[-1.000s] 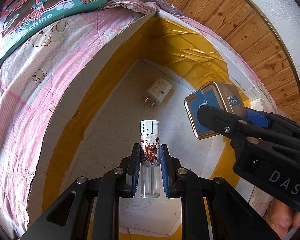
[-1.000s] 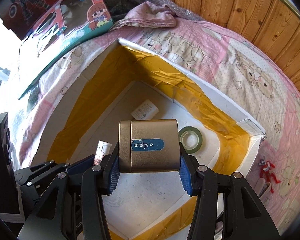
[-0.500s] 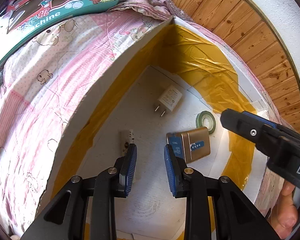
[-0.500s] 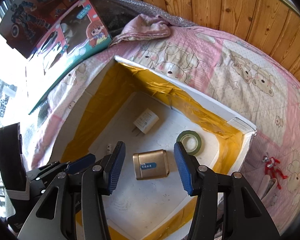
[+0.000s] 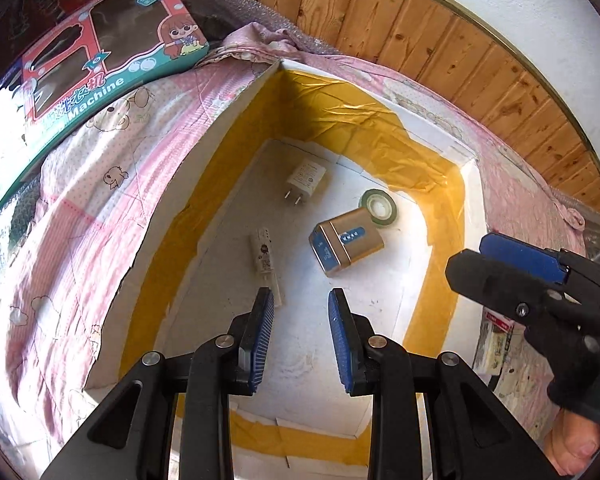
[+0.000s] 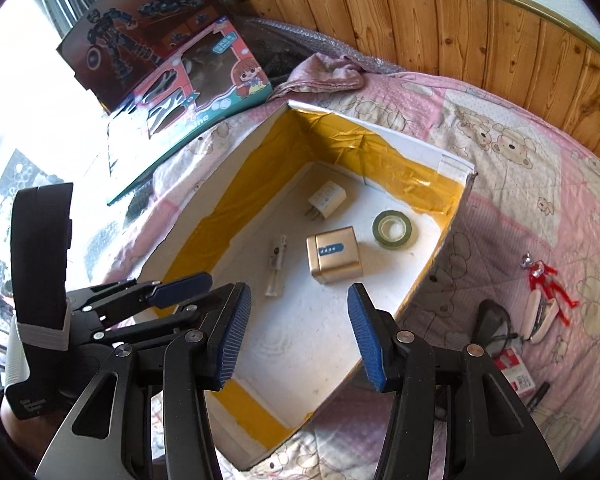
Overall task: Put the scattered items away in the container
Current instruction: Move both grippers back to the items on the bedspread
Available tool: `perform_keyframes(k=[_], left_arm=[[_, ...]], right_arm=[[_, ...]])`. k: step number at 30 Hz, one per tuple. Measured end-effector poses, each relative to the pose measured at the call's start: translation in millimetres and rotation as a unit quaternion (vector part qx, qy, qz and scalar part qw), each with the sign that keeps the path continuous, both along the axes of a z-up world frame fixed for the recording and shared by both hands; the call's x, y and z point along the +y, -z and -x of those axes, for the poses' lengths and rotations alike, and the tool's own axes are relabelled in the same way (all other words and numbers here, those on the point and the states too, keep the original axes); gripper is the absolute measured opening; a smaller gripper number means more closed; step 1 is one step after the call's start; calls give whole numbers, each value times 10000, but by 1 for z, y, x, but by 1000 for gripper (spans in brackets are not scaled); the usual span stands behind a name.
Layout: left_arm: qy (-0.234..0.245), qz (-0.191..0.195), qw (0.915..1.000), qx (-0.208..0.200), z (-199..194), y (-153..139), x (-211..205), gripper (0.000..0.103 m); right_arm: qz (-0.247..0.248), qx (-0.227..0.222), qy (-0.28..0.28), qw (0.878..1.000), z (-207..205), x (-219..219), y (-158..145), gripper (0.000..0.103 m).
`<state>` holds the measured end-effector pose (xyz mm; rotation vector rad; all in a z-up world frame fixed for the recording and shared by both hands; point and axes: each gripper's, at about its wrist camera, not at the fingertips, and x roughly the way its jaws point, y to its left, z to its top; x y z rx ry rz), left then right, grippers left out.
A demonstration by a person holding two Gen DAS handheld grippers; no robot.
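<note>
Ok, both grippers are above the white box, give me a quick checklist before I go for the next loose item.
1. Left gripper open and empty: ok.
2. Right gripper open and empty: ok.
3. Gold rectangular tin resting on the floor of the white box with yellow tape: ok.
4. Small clear lighter lying flat inside the box: ok.
5. Loose items left outside: not ok, red toy figure lies on the pink quilt.
6. Small things by the box's near corner: cannot tell what they are.

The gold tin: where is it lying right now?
In both wrist views the gold tin lies on the floor of the white box, between the lighter on its left and the green tape roll, with the white charger beyond it.
</note>
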<state>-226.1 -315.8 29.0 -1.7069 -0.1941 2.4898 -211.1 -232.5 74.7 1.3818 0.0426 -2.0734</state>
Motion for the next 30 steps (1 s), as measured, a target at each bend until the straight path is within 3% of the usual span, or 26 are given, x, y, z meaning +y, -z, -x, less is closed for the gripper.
perform_keyframes(k=[12,18,30], left_arm=[[282,110,9993,221,-59,-25,35,30],[737,-105,9968,291,-87,-36,71,30],[1607,-191,9868,47,-112,-23,153,30]], right_arm=[[475,-79,537,9974,-82,87,-1,53],[513,-319,1078,9923,-111,141,16,47],[454,-565,2104,9749,-136,221,39,38]])
